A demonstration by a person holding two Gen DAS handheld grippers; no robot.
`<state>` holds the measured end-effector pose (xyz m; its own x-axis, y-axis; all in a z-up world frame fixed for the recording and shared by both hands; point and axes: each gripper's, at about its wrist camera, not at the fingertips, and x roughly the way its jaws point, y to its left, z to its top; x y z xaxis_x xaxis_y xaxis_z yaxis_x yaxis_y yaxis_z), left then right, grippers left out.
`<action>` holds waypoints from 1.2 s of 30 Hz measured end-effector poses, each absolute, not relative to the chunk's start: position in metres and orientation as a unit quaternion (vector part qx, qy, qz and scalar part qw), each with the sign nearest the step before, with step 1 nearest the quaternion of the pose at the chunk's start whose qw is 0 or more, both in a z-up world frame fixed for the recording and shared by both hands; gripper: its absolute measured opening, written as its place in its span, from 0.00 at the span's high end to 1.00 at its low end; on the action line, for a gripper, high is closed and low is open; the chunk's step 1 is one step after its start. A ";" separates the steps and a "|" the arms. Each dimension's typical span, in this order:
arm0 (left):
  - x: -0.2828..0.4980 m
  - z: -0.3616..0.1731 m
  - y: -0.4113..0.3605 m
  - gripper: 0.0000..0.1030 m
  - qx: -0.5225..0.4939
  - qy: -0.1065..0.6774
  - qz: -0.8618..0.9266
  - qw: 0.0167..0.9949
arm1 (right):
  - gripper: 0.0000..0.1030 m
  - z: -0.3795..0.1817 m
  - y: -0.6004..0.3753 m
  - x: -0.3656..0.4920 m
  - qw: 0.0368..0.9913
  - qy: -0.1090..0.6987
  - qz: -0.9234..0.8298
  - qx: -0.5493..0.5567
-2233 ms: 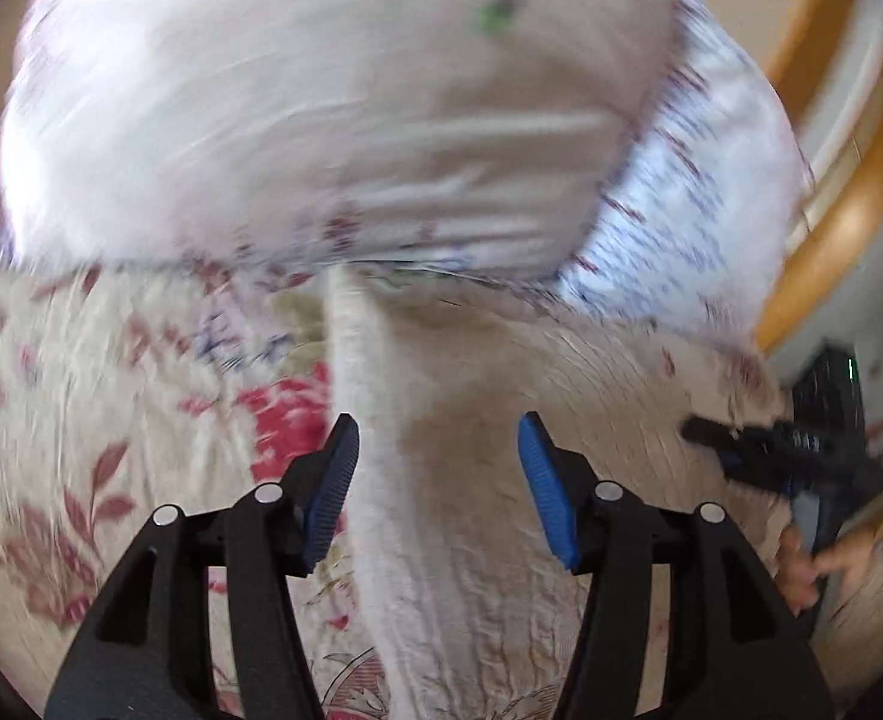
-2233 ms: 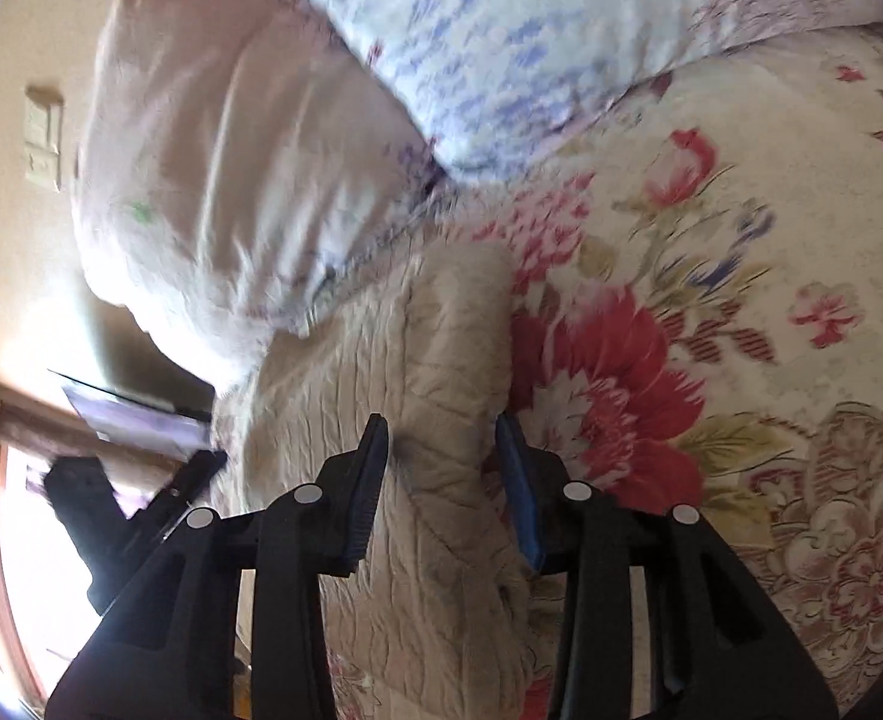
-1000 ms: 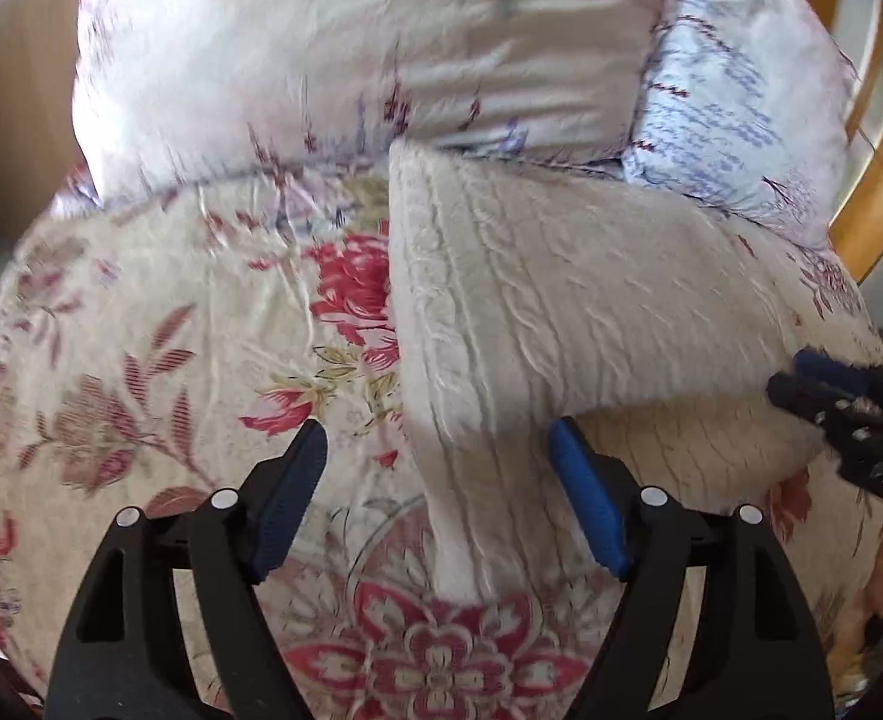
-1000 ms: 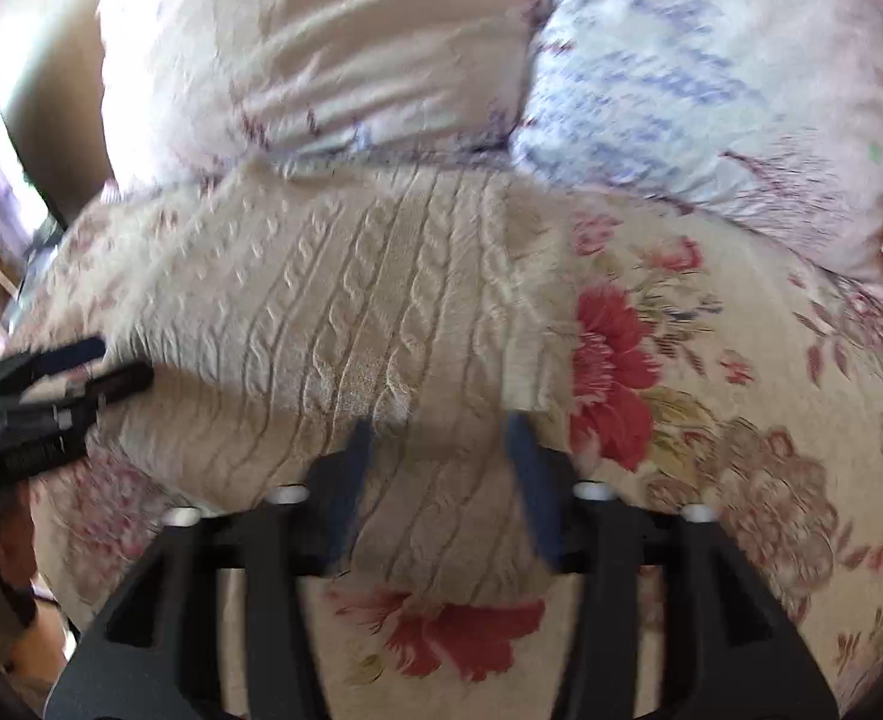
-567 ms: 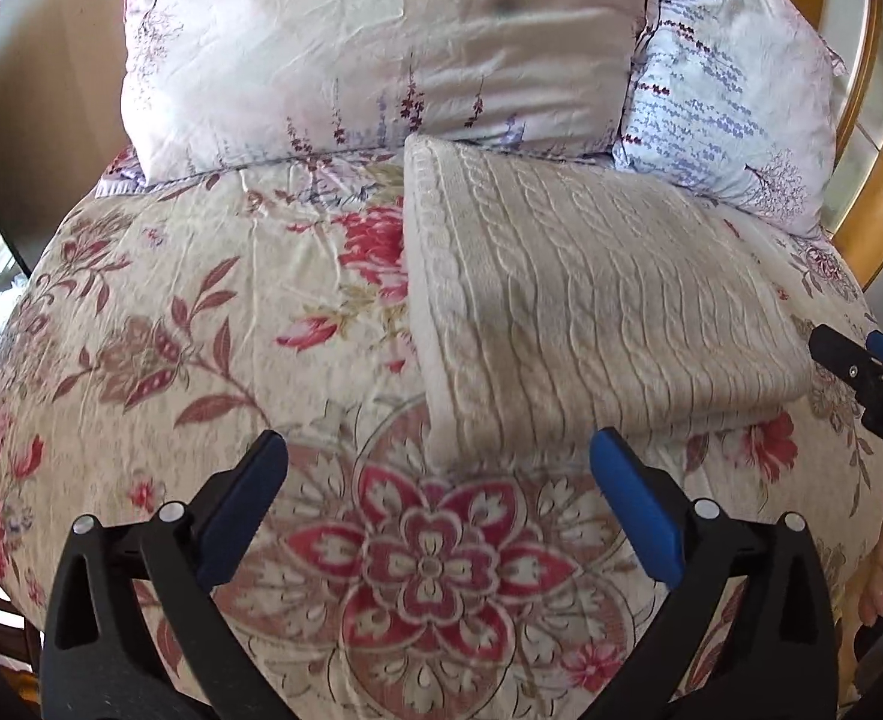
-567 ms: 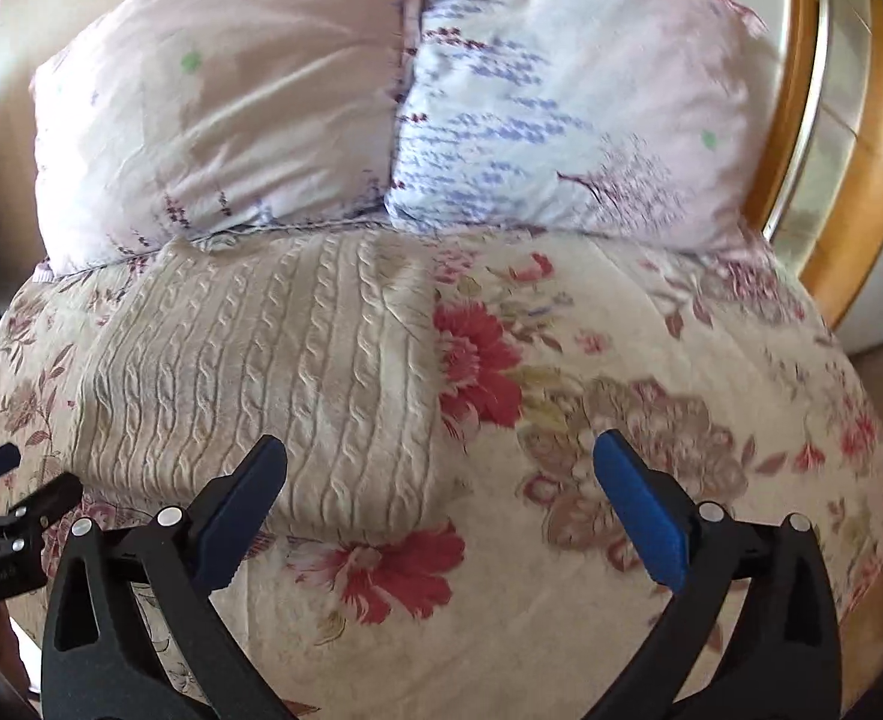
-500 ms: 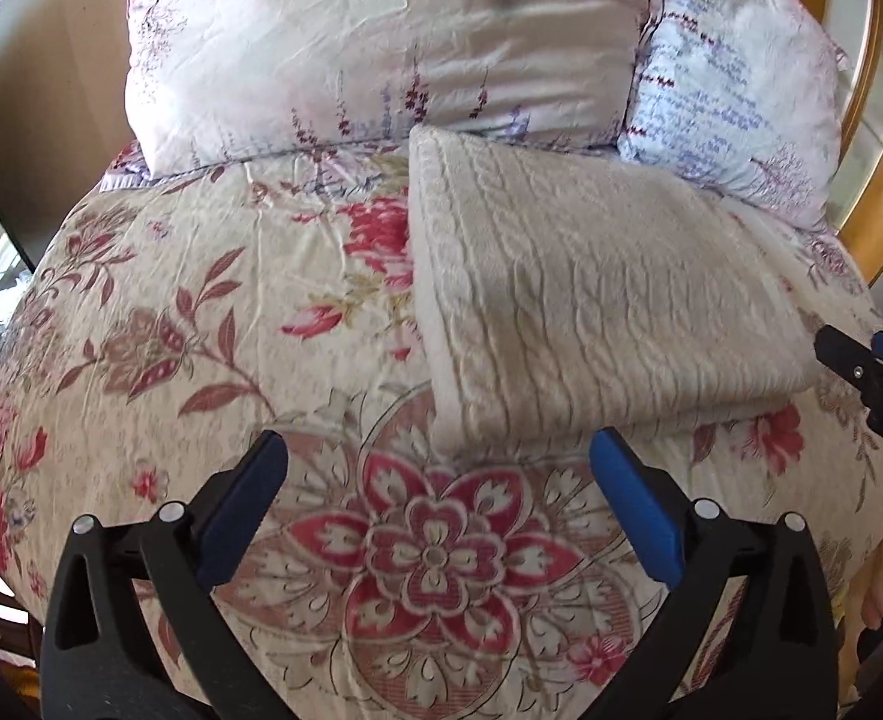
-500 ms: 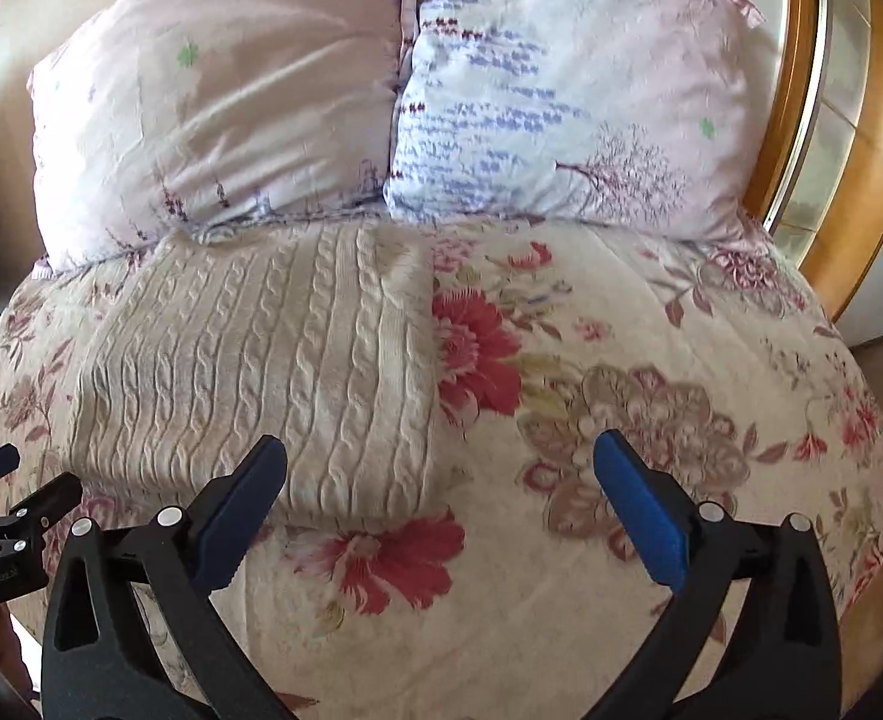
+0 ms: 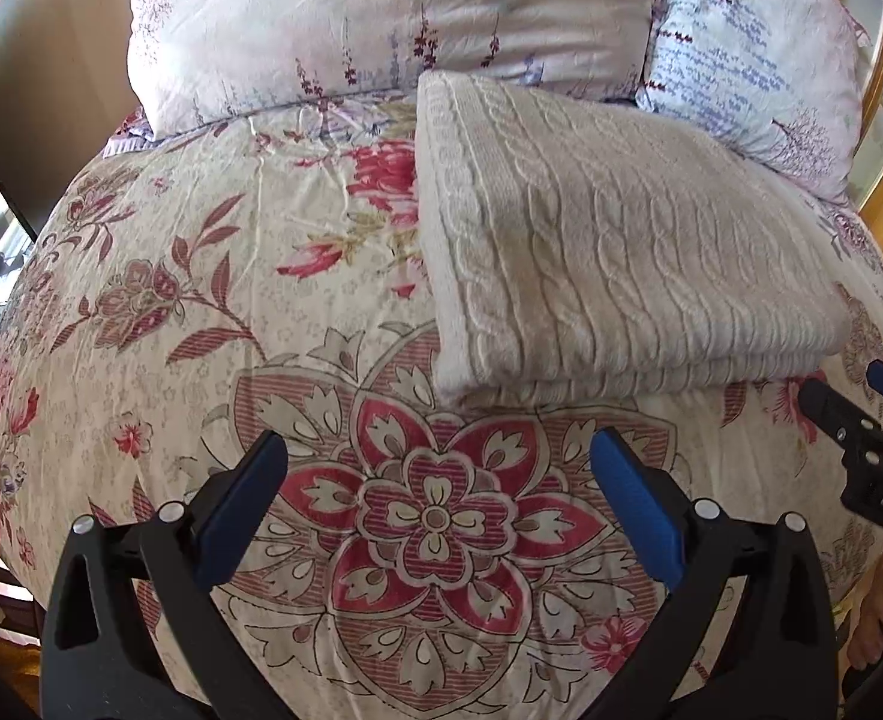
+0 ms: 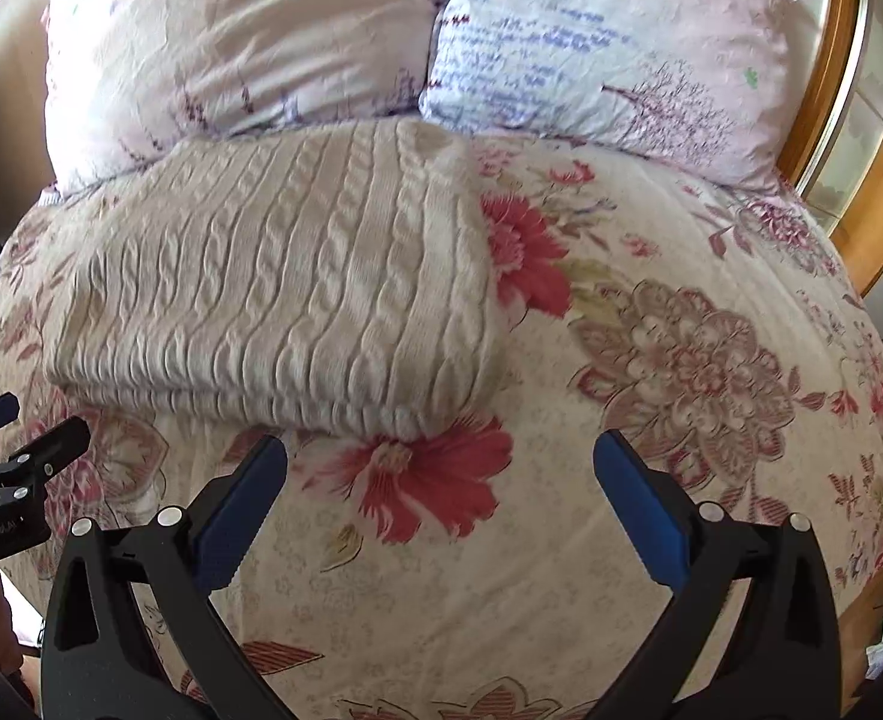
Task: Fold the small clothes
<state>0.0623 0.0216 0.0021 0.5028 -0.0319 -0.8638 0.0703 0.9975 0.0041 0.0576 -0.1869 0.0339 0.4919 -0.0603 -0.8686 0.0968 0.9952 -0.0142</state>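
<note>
A cream cable-knit garment (image 9: pixel 609 246) lies folded into a flat rectangle on the floral bedspread (image 9: pixel 213 312), its far edge against the pillows. It also shows in the right wrist view (image 10: pixel 285 294). My left gripper (image 9: pixel 438 456) is open and empty, held back from the garment's near left corner. My right gripper (image 10: pixel 438 456) is open and empty, held back from the near right corner. Each gripper shows at the edge of the other's view: the right one (image 9: pixel 861 414), the left one (image 10: pixel 3 426).
Two pillows lean at the head of the bed, a pink one (image 10: pixel 243 54) and a pale blue printed one (image 10: pixel 609 42). A wooden bed frame (image 10: pixel 879 192) runs along the right side. The bedspread (image 10: pixel 681 360) lies bare to the garment's right.
Both grippers have let go of the garment, opened wide and pulled back toward the foot of the bed. The garment now lies folded and still.
</note>
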 end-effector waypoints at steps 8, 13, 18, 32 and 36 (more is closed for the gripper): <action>0.063 -0.012 0.021 0.02 0.016 0.519 -0.026 0.854 | 0.01 0.015 -0.181 0.059 0.850 0.525 -0.040 0.023; 0.063 -0.013 0.020 0.02 0.021 0.510 -0.029 0.860 | 0.01 0.009 -0.182 0.056 0.850 0.523 -0.043 0.031; 0.062 -0.014 0.019 0.02 0.023 0.505 -0.029 0.863 | 0.01 0.008 -0.182 0.054 0.855 0.516 -0.042 0.034; 0.061 -0.014 0.019 0.02 0.027 0.498 -0.033 0.866 | 0.01 0.008 -0.182 0.054 0.855 0.517 -0.041 0.033; 0.061 -0.014 0.019 0.02 0.026 0.498 -0.033 0.866 | 0.01 0.008 -0.182 0.055 0.855 0.517 -0.042 0.033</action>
<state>0.0607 0.0193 -0.0135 0.5018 -0.0311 -0.8644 0.0834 0.9964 0.0125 0.0546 -0.1819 0.0080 0.4627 -0.0365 -0.8858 0.1056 0.9943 0.0142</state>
